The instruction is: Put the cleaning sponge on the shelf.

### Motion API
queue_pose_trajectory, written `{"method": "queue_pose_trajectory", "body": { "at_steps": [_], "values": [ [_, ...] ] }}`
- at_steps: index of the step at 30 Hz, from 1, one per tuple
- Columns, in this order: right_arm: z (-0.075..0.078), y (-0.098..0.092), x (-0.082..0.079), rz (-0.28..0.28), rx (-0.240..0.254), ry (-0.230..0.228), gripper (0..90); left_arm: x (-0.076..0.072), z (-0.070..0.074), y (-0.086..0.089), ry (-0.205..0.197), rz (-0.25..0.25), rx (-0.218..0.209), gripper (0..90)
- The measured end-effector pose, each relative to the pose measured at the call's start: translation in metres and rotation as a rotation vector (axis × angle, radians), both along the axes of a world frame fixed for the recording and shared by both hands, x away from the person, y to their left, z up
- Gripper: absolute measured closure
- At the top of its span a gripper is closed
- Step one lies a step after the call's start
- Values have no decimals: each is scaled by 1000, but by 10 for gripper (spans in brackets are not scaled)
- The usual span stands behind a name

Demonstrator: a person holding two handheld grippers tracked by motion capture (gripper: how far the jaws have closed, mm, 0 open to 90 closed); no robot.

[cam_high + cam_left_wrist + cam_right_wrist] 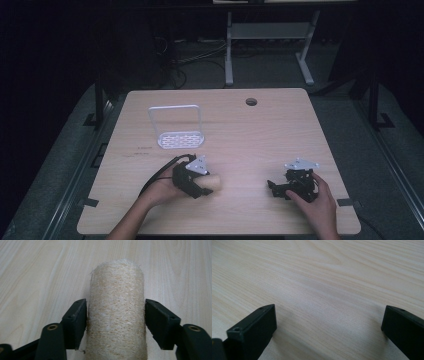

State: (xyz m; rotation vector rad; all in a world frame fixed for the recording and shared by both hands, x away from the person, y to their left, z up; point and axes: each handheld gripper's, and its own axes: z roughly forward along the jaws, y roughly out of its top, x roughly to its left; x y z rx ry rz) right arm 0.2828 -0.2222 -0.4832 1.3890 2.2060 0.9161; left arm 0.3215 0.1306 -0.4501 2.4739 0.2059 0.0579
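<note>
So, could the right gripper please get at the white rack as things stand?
Probably yes: the right gripper rests open on bare table, and nothing lies between it and the rack, though the reach runs diagonally across to the far left.

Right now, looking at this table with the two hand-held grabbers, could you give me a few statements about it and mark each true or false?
1. A loofah roll lies between the left gripper's fingers. True.
2. The right gripper is clamped on a sponge. False: its fingers stand wide apart over bare wood.
3. A white metal rack stands on the table beyond the left gripper. True.
4. The loofah roll sits inside the rack. False: it lies on the table nearer the person, apart from the rack.
5. The table has a round hole near its far edge. True.
</note>
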Motion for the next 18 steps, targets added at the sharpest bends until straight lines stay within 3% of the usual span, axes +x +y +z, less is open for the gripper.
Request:
{"method": "queue_pose_trajectory", "body": {
  "at_steps": [11,18],
  "values": [
    [0,0,0,0,0,0,0,-1,1,1,-2,6,-2,410],
    [0,0,0,0,1,0,0,-2,2,3,3,37,-29,411]
  ]
}}
